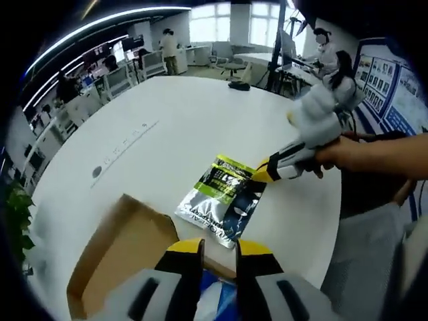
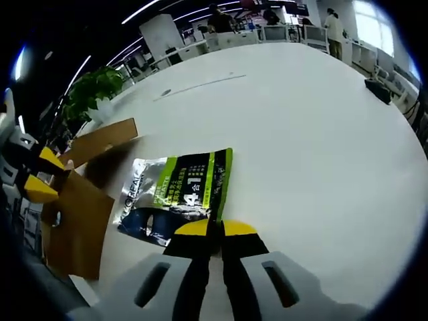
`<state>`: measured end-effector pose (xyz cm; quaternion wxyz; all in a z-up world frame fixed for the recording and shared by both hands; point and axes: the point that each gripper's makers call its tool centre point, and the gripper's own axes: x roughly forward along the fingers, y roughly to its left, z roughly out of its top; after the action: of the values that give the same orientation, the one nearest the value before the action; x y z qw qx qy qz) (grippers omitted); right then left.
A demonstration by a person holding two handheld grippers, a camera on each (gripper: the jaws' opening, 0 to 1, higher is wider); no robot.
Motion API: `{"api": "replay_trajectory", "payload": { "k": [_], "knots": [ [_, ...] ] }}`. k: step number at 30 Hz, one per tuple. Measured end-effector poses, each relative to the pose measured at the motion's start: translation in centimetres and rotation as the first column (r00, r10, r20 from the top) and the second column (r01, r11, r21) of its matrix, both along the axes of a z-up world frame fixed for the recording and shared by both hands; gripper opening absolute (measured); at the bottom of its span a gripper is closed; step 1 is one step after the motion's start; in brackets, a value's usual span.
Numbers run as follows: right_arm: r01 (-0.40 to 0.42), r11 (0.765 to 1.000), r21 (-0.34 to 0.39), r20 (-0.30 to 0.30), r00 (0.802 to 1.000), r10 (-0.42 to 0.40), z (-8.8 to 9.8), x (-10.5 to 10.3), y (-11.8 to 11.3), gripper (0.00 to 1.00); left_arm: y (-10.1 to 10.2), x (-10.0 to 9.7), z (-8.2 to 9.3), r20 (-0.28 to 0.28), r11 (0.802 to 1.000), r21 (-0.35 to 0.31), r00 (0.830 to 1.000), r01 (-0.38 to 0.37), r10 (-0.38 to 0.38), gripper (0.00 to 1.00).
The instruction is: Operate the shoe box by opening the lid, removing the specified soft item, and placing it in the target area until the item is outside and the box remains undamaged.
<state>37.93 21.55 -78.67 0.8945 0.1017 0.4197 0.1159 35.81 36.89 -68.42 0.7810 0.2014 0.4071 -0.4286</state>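
Right hand-held gripper (image 2: 214, 231) closed, left hand-held gripper (image 1: 219, 249) nearly closed

White table (image 1: 200, 114) bears shoe box (image 1: 120, 247), pouch (image 1: 221, 197).

Foil pouch (image 2: 179, 194) flat beside open cardboard box (image 1: 120, 254)

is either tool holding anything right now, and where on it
The right tool is shut on the pouch, pinching its edge, as the pouch lies on the table. The left tool looks closed beside the box; its hold cannot be told.
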Motion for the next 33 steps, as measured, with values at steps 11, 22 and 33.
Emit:
{"api": "replay_trajectory", "payload": {
  "k": [11,22,33],
  "knots": [
    [-0.056,0.998,-0.038,0.055,0.997,0.058,1.7,-0.7,0.0,0.13,3.1,-0.5,1.9,0.057,0.996,-0.054,0.996,-0.064,0.067,0.22],
    [-0.110,0.992,-0.058,0.092,0.989,0.115,4.8,-1.5,0.6,0.20,7.5,-1.1,2.5,0.066,0.986,-0.092,0.987,-0.140,0.147,0.30],
    [-0.187,0.981,-0.056,0.129,0.973,0.192,8.3,-2.9,3.1,0.26,11.6,-2.2,2.8,0.064,0.966,-0.131,0.971,-0.221,0.231,0.38]
  ]
}}
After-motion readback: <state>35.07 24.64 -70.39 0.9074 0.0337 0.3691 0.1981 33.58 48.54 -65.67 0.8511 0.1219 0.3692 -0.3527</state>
